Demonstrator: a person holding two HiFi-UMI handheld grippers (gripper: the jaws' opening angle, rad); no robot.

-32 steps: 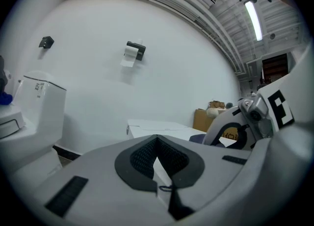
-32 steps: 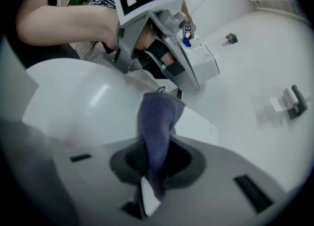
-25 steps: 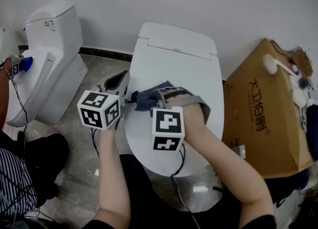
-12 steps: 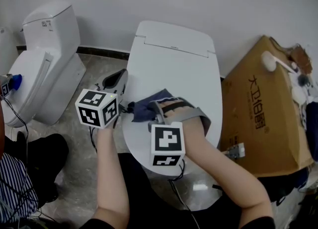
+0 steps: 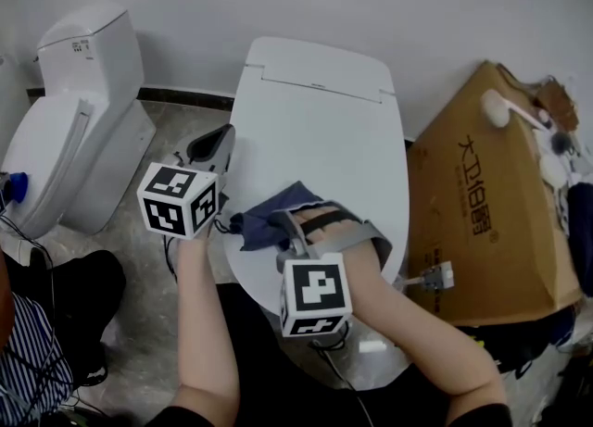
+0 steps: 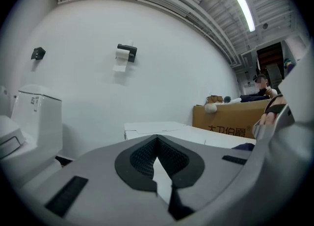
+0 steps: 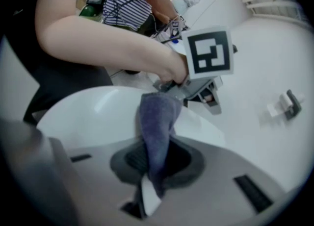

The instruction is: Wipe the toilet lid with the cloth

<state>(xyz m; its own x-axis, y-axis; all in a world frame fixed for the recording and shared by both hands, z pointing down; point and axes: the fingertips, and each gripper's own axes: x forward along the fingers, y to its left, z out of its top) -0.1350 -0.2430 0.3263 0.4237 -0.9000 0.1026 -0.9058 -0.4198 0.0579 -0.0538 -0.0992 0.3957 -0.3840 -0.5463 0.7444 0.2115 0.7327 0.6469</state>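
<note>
The white toilet lid (image 5: 320,119) lies closed in the middle of the head view. A dark blue cloth (image 5: 267,217) rests on its front left part. My right gripper (image 5: 283,229) is shut on the cloth, its marker cube over the lid's front edge. In the right gripper view the cloth (image 7: 157,127) runs out from between the jaws of the right gripper (image 7: 152,181) onto the lid (image 7: 83,117). My left gripper (image 5: 213,147) hovers beside the toilet's left side, off the lid. In the left gripper view, the left gripper (image 6: 161,176) is shut on nothing.
A second white toilet (image 5: 79,110) stands at the left against the wall. A large cardboard box (image 5: 482,212) with small items on top sits close to the right. A person in striped clothing (image 5: 23,360) and cables are at the lower left.
My right gripper has dragged the cloth along the lid toward its front edge. The left gripper has stayed beside the toilet, shifting only slightly.
</note>
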